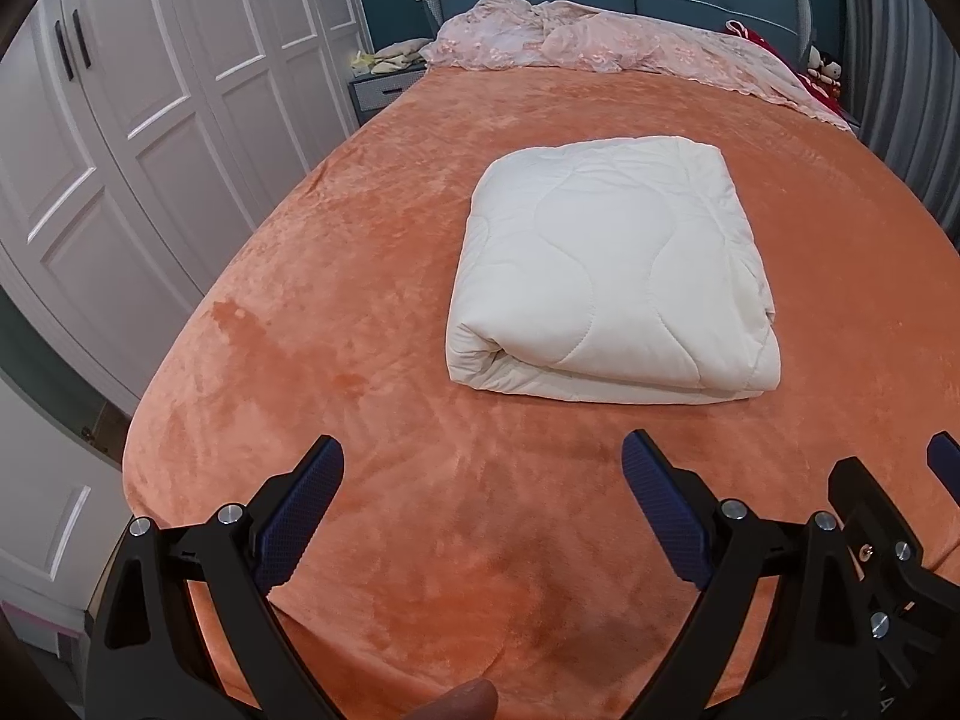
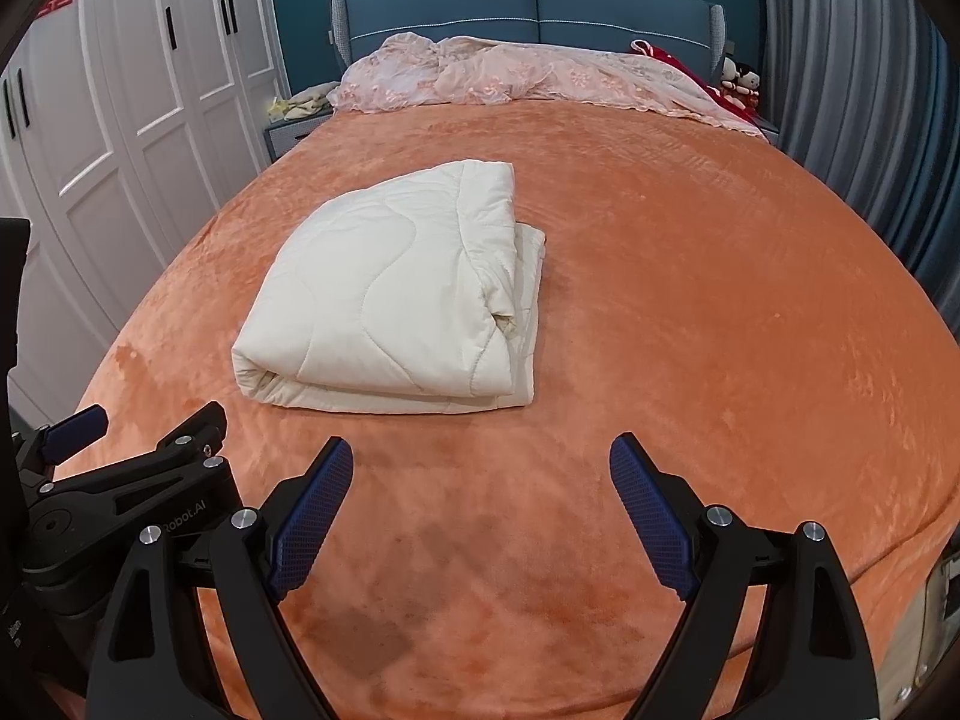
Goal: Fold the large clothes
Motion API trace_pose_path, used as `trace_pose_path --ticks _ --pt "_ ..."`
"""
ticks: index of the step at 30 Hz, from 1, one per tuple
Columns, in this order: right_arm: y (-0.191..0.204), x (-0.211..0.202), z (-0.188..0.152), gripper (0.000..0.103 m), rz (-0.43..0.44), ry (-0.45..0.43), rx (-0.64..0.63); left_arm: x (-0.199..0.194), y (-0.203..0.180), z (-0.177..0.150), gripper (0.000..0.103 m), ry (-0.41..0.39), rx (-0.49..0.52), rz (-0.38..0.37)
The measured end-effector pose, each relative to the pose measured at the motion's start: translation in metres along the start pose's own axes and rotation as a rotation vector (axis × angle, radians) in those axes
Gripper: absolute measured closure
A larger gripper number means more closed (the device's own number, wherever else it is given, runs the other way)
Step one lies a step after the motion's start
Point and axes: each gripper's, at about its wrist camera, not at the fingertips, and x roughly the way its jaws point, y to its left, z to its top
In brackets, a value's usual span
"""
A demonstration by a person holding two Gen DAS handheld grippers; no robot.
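One folded white quilt [image 1: 612,276] lies on the orange bed [image 1: 360,312], ahead of both hand-held grippers, nothing between; left hand-held gripper [image 1: 483,468] and right hand-held gripper [image 2: 480,468] are spread wide, empty; one pink coverlet [image 2: 516,75] bunched beyond.

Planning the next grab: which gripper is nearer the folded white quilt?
Left, narrowly. The left gripper hangs open almost straight in front of the quilt; the right gripper, also open, sits off the quilt's right side. Neither touches it.
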Motion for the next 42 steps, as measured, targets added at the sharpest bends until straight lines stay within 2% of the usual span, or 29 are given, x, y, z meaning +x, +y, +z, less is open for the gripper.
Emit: trace_pose_path --ticks 30,35,42 --pt "-0.0025 0.0036 0.0012 0.017 -0.004 0.01 0.001 0.0013 0.0054 0.0032 0.012 -0.007 0.001 0.006" --pt "-0.0033 0.0035 0.0014 0.017 -0.004 0.011 0.002 0.0023 0.0037 0.002 0.013 -0.015 0.007 0.018" --pt "-0.0006 0.0062 0.001 0.017 -0.004 0.018 0.003 0.0052 0.0047 -0.0002 0.017 0.01 -0.013 -0.009"
